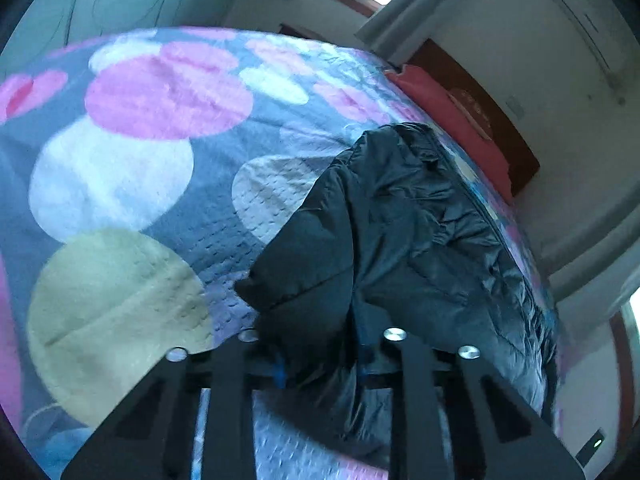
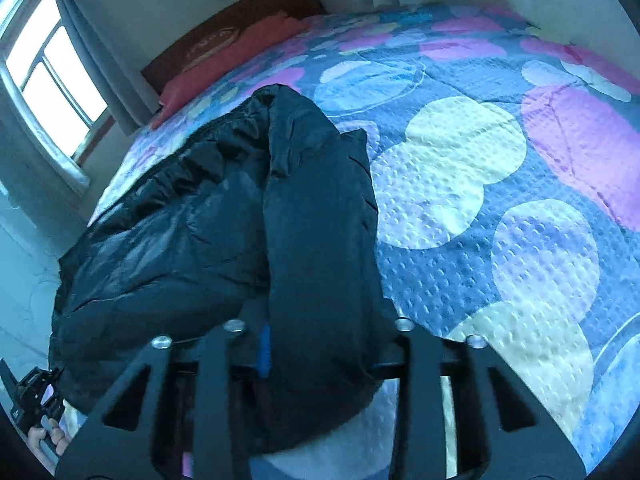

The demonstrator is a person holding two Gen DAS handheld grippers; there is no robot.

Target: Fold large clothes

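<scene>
Left gripper [image 1: 320,364]: its fingers are pinching a fold of the black puffer jacket [image 1: 400,232] right at the lens, dark cloth bunching between the blue pads [image 1: 279,372]. Right gripper [image 2: 320,356]: the same, its fingers clamping on a thick roll of the jacket [image 2: 224,220], one blue pad [image 2: 263,350] showing against the cloth. Both sets of jaws are gripping fabric, neither standing loose.

The jacket is lying on the bed [image 1: 120,168], over the quilt with pink, white and yellow circles, towards the bed's side edge nearest the window [image 2: 52,68]. Part of it is already doubled over itself; a sleeve or side panel [image 2: 320,200] is standing up in a ridge along the right gripper's line. A red pillow [image 2: 224,64] is sitting at the headboard end, well apart from the jacket. At the lower left of the right wrist view, a hand [image 2: 44,438] is holding the other tool.

Judgement on the step: the person is taking hold of the near edge for a fold across the body. To do it well, both grips want to be carrying all layers, not just the slippery shell, and be travelling together at equal height so the edge stays straight. Padding is trapping air, so the fold will likely spring back unless laid down slowly and pressed. Risk: shell fabric slipping out of one grip, skewing the fold.
</scene>
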